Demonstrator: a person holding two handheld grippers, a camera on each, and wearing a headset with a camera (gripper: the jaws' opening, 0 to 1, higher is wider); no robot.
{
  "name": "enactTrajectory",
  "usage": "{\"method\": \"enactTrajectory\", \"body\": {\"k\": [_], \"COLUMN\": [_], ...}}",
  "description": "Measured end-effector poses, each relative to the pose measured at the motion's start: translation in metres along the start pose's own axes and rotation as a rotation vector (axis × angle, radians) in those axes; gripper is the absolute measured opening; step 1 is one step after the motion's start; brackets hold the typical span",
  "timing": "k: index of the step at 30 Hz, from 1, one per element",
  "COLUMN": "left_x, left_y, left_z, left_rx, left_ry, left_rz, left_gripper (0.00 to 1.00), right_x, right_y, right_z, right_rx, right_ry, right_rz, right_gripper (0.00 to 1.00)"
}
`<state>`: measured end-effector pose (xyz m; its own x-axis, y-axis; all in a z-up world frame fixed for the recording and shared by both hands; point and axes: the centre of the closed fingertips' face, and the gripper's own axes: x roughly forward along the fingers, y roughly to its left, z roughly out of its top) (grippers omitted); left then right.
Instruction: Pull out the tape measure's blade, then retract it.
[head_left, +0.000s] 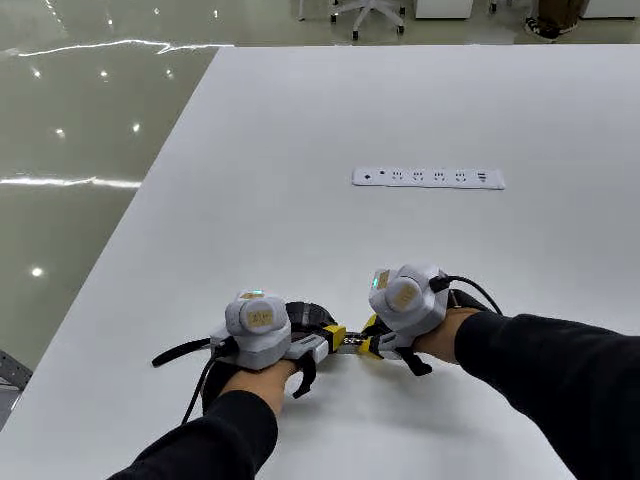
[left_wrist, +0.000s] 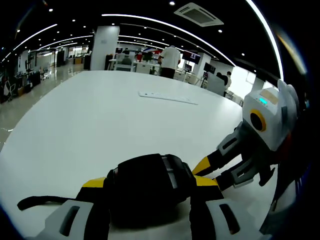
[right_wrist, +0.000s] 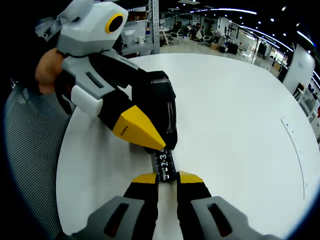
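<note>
- The left gripper (left_wrist: 150, 181) has its jaws closed around the black tape measure (left_wrist: 149, 202), bracing the case on the table (head_left: 300, 140) so it cannot slide.
- The right gripper (right_wrist: 167, 179) has its jaws nearly together, pinching the blade (right_wrist: 163, 162) just beside the case. Only a short length is out.
- A power strip (head_left: 428, 178) lies well apart, and nothing seems to block the pull.

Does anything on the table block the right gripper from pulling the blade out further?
Nothing visible does. The right gripper pinches the blade just outside the tape measure, which the left gripper holds. The table beside it is bare; the power strip lies far ahead.
</note>
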<state>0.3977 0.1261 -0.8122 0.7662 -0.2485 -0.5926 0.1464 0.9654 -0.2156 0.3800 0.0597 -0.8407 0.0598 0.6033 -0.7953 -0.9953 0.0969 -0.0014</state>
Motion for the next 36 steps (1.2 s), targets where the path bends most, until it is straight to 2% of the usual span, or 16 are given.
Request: {"method": "enactTrajectory", "body": {"k": [5, 11, 12, 13, 22, 24, 25, 27, 30, 32, 34, 36], "left_x": [0.000, 0.000, 0.000, 0.000, 0.000, 0.000, 0.000, 0.001, -0.002, -0.007, -0.014, -0.022], "left_y": [0.000, 0.001, 0.001, 0.000, 0.000, 0.000, 0.000, -0.001, -0.001, 0.000, -0.002, 0.002], "left_z": [0.000, 0.000, 0.000, 0.000, 0.000, 0.000, 0.000, 0.001, 0.000, 0.004, 0.012, 0.012], "left_rx": [-0.003, -0.005, -0.002, -0.004, -0.004, -0.005, -0.001, 0.013, 0.008, 0.007, 0.008, 0.036], "left_ry": [-0.001, 0.001, 0.001, 0.001, -0.001, -0.004, -0.002, 0.010, 0.033, 0.011, -0.027, -0.013], "left_rz": [-0.002, -0.007, -0.008, -0.009, -0.010, -0.008, -0.006, -0.007, -0.038, -0.074, -0.141, -0.178], "left_gripper": [0.61, 0.61, 0.61, 0.61, 0.61, 0.62, 0.62, 0.63, 0.63, 0.65, 0.74, 0.85], "right_x": [0.004, 0.014, 0.014, 0.014, 0.015, 0.015, 0.015, 0.017, 0.015, 0.010, 0.001, -0.012], "right_y": [0.002, 0.004, 0.004, 0.003, 0.002, 0.002, 0.001, 0.000, 0.002, 0.000, 0.001, 0.006], "right_z": [0.004, 0.016, 0.014, 0.014, 0.016, 0.017, 0.016, 0.017, 0.016, 0.016, 0.017, 0.011], "right_rx": [0.008, 0.009, -0.010, 0.008, 0.002, 0.064, 0.056, -0.026, -0.003, 0.046, 0.088, 0.101], "right_ry": [0.006, -0.016, 0.008, -0.004, -0.016, -0.028, -0.021, 0.007, -0.013, -0.052, -0.104, -0.119], "right_rz": [0.003, 0.004, 0.010, 0.011, 0.013, 0.023, 0.024, 0.014, -0.022, -0.054, -0.077, -0.087], "right_gripper": [0.08, 0.09, 0.09, 0.09, 0.10, 0.11, 0.11, 0.11, 0.13, 0.18, 0.25, 0.28]}}
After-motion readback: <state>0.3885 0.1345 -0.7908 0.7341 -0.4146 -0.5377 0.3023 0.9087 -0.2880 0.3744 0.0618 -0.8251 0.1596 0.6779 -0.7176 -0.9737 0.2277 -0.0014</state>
